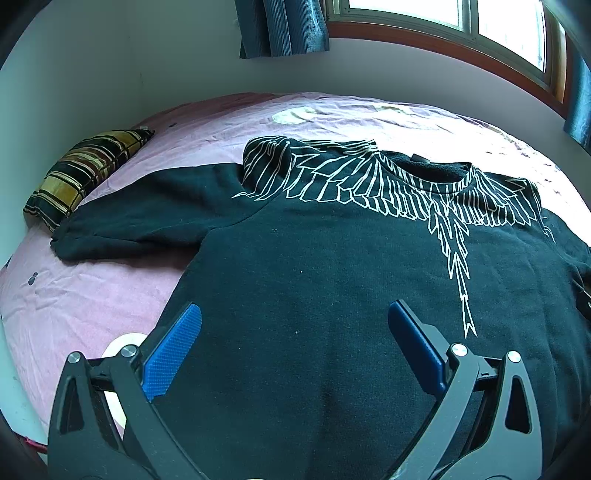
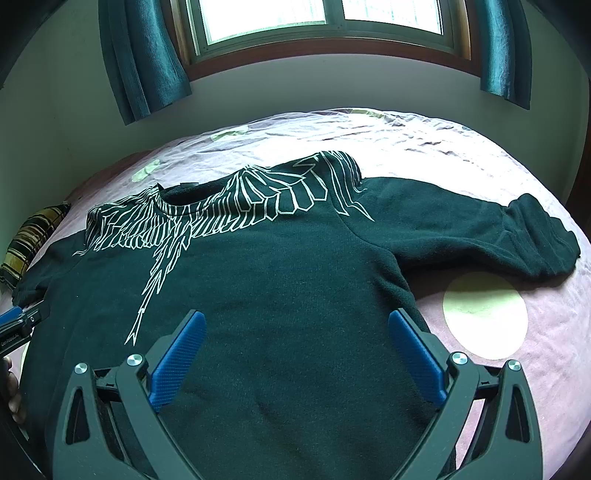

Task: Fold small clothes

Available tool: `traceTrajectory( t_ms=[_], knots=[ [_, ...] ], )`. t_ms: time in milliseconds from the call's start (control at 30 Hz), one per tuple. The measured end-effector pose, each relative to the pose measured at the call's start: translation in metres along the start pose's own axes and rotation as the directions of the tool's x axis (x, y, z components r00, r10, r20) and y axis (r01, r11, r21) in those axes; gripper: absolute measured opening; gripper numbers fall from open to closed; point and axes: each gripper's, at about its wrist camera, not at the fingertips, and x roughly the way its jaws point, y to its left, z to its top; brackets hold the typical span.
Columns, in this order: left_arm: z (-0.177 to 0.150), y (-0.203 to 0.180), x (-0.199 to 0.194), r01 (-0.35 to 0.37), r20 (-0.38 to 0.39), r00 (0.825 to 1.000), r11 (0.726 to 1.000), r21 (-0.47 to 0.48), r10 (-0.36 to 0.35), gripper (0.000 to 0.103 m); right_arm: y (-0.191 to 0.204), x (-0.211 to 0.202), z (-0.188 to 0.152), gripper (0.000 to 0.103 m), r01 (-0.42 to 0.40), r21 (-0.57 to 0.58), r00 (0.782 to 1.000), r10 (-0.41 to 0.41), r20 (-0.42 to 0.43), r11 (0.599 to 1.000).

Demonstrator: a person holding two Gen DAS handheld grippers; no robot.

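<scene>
A black sweatshirt (image 1: 314, 251) with a white wing print lies spread flat, front up, on the pink bed sheet (image 1: 92, 295); it also shows in the right wrist view (image 2: 280, 280). Its left sleeve (image 1: 140, 218) and right sleeve (image 2: 491, 229) stretch out to the sides. My left gripper (image 1: 293, 332) is open and empty, hovering over the lower left body of the shirt. My right gripper (image 2: 295, 336) is open and empty over the lower right body. The left gripper's tip shows at the left edge of the right wrist view (image 2: 18, 323).
A striped plaid pillow (image 1: 85, 173) lies at the bed's far left by the wall. The pink sheet (image 2: 517, 354) has pale round patches (image 2: 485, 315). A window (image 2: 317, 18) with dark teal curtains (image 2: 144, 55) is behind the bed.
</scene>
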Motion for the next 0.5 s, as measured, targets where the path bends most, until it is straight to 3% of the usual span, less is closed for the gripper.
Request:
traceTrajectory(
  t_ms=[500],
  knots=[
    [-0.0017, -0.0009, 0.0028, -0.004, -0.011, 1.000, 1.000, -0.004, 0.004, 0.101, 0.0008, 0.0015, 0.0005, 0.099, -0.003, -0.001, 1.000, 0.003, -0.005, 1.000]
  ],
)
